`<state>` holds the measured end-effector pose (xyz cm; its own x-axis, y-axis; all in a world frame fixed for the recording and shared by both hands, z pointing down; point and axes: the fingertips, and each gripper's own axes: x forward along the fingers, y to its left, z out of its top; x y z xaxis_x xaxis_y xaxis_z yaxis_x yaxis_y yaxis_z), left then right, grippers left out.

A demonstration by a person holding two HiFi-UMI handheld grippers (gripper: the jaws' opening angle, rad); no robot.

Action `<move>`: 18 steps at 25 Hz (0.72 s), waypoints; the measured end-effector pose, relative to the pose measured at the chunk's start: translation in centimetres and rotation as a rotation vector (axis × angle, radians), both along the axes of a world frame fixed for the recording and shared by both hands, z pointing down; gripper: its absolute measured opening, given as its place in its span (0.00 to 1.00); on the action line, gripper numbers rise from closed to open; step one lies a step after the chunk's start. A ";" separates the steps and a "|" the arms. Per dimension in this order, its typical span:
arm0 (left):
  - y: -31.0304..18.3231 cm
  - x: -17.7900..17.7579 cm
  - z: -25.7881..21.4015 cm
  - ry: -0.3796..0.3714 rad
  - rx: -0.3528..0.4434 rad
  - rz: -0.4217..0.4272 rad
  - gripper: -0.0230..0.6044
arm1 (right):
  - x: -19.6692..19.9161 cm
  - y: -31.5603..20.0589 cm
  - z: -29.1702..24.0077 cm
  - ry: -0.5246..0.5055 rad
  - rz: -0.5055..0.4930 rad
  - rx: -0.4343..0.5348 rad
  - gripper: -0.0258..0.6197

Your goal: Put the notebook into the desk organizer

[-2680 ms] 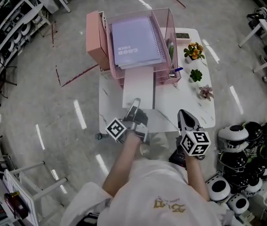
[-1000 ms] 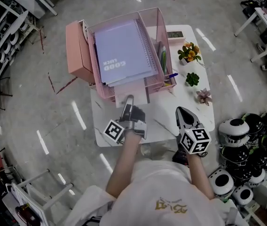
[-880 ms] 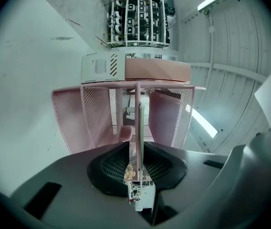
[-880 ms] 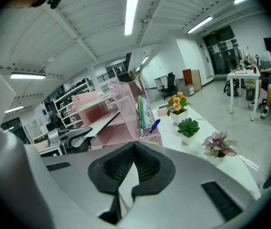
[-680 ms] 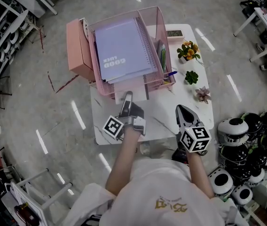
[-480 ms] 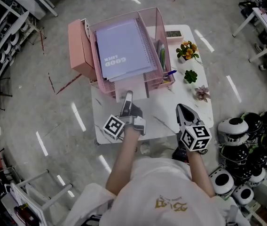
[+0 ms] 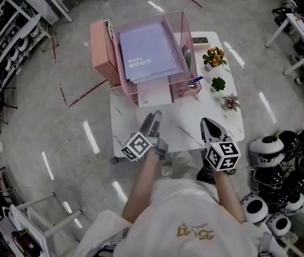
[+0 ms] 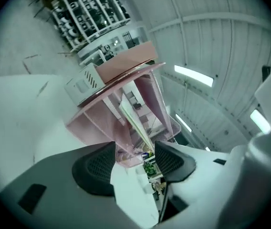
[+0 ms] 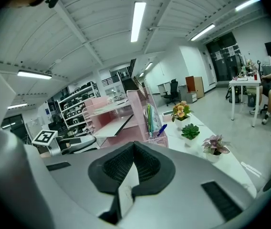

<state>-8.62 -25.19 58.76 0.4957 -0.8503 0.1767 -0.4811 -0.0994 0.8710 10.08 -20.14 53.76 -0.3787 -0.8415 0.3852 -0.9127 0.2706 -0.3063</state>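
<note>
A pale pink notebook (image 7: 154, 93) lies in the lower tray of the pink mesh desk organizer (image 7: 180, 87), its near end sticking out over the white table (image 7: 184, 135). A lavender notebook (image 7: 146, 52) lies on the top tray. My left gripper (image 7: 154, 119) hovers just in front of the pink notebook's end; its jaws are opening and nothing is between them. The left gripper view looks past the pads (image 8: 95, 168) at the organizer (image 8: 126, 113). My right gripper (image 7: 208, 126) is shut and empty, over the table's near right part. The right gripper view has the organizer (image 9: 135, 113) ahead.
Three small potted plants stand along the table's right side: orange flowers (image 7: 214, 57), a green succulent (image 7: 218, 83) and a pinkish plant (image 7: 230, 101). Pens (image 7: 189, 63) fill the organizer's side compartment. A rack of helmets (image 7: 280, 159) stands on the floor at the right.
My left gripper has let go of the pink notebook, opened its jaws and drawn back toward me. The notebook stays in the lower tray. The right gripper has barely moved.
</note>
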 end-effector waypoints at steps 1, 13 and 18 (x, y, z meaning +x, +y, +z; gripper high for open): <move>0.5 -0.1 -0.2 -0.052 0.020 0.019 0.45 | -0.1 0.4 -0.1 0.001 0.000 0.004 0.05; 4.4 0.0 -7.0 -0.441 0.290 0.129 0.13 | -1.5 3.2 -2.4 -0.009 0.017 0.056 0.05; 5.4 -0.7 -8.4 -0.514 0.328 0.129 0.07 | -2.3 3.8 -3.5 -0.028 0.012 0.081 0.05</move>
<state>-9.35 -19.76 50.35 0.5191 -0.8396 0.1599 -0.7970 -0.4080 0.4453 7.81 -16.29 50.21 -0.3783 -0.8739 0.3053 -0.9074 0.2848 -0.3092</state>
